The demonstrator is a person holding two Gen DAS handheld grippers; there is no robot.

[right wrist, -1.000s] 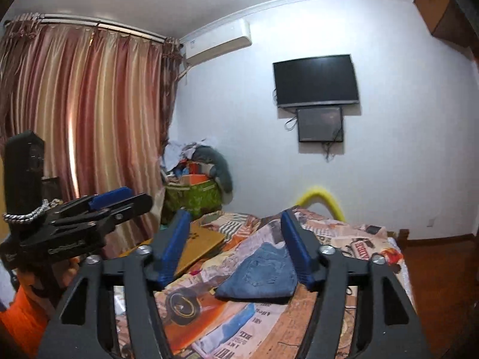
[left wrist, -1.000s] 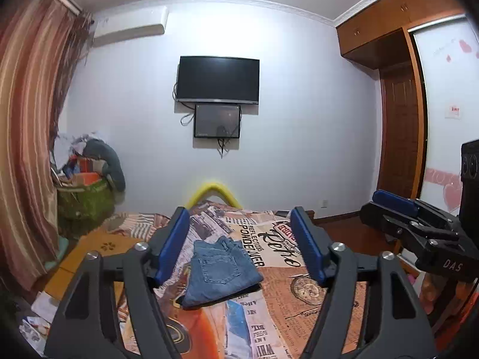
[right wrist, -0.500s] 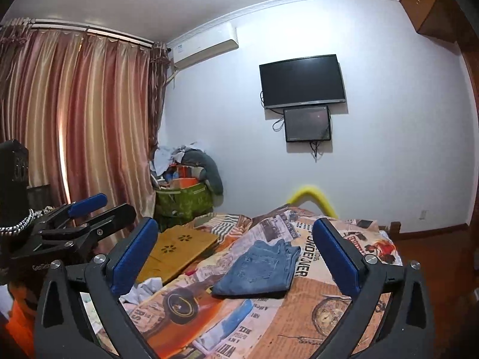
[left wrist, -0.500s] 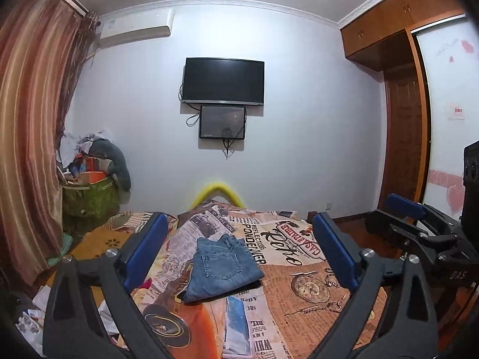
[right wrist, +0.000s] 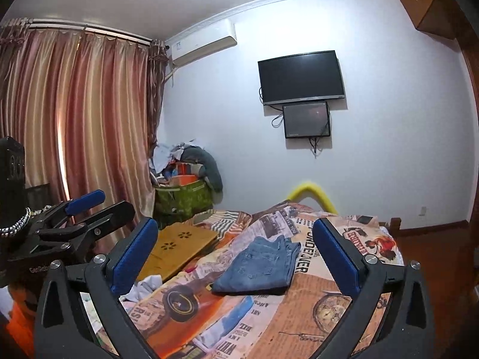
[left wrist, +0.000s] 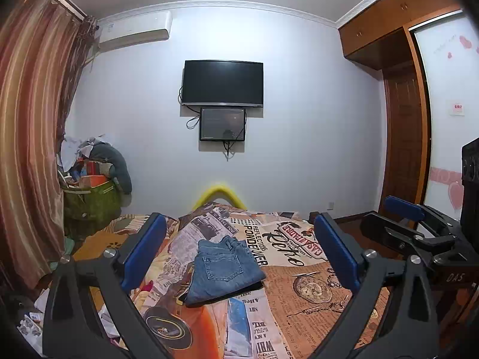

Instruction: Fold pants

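Observation:
Blue jeans (left wrist: 225, 269) lie folded into a compact rectangle on the bed, back pocket up; they also show in the right wrist view (right wrist: 263, 266). My left gripper (left wrist: 239, 239) is open and empty, held back from the jeans and above the bed. My right gripper (right wrist: 235, 242) is open and empty too, also back from the jeans. Each gripper shows in the other's view: the right one at the right edge (left wrist: 416, 227), the left one at the left edge (right wrist: 80, 218).
The bed has a newspaper-print cover (left wrist: 299, 284) and a yellow padded rail (left wrist: 220, 193) at its far end. A wooden lap tray (right wrist: 176, 248) lies at the bed's left. A green basket of clothes (left wrist: 89, 200), curtains (right wrist: 74, 125) and a wardrobe (left wrist: 404, 119) surround it.
Both grippers have opened wide from a narrower gap and pulled back a little from the jeans. The folded jeans have not moved.

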